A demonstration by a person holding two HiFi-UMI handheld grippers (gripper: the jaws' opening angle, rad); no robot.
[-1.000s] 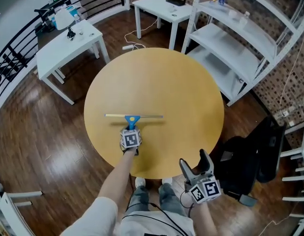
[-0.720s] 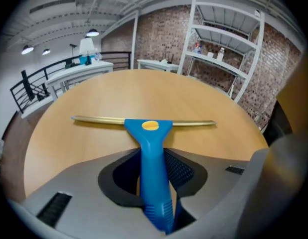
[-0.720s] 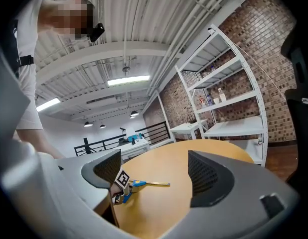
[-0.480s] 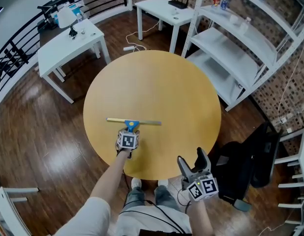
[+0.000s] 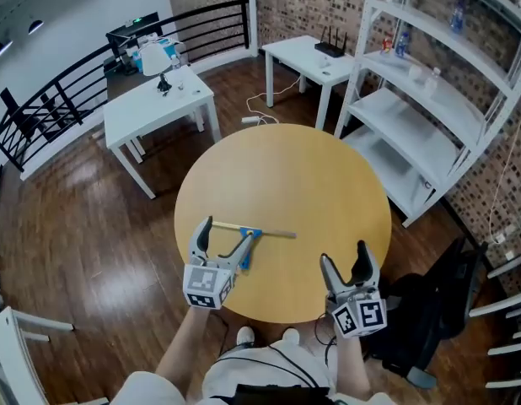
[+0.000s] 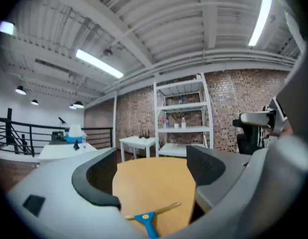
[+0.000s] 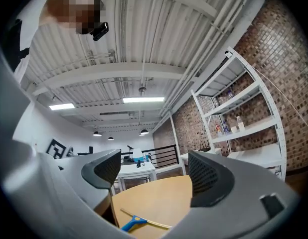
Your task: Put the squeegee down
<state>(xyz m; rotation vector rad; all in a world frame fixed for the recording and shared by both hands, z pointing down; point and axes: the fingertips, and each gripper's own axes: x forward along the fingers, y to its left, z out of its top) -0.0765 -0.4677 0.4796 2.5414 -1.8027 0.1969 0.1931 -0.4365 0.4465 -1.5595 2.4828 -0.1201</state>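
1. The squeegee (image 5: 259,231) is lying flat on the round table (image 5: 286,175), on the side nearest the person. Its long blade is running across the tabletop and its blue handle is pointing back toward the person. Nothing is touching it.
2. The left gripper (image 5: 229,229) is hovering over that near part of the table. Its jaws are opening and are standing wide apart.
3. In the left gripper view, the squeegee (image 6: 149,219) is showing low down, resting on the wood below the gap of the left gripper (image 6: 151,176). No pad is pressing on it, so this gripper is holding nothing.
4. The right gripper (image 5: 345,258) is waiting off the table's near edge, well apart from the squeegee. Its jaws are spread wide and are carrying nothing.
5. In the right gripper view, the right gripper (image 7: 151,176) is looking across the table, and the squeegee (image 7: 136,222) is appearing only as a distant item on it.
6. Judging from this layout, the set-down is looking complete. The flat rest is keeping blade and handle supported together, so the tool is unlikely to tip.
7. The wide jaw spacing is probably serving to keep the pads clear of the handle. The right gripper is likely staying aside because this task is needing one gripper only.
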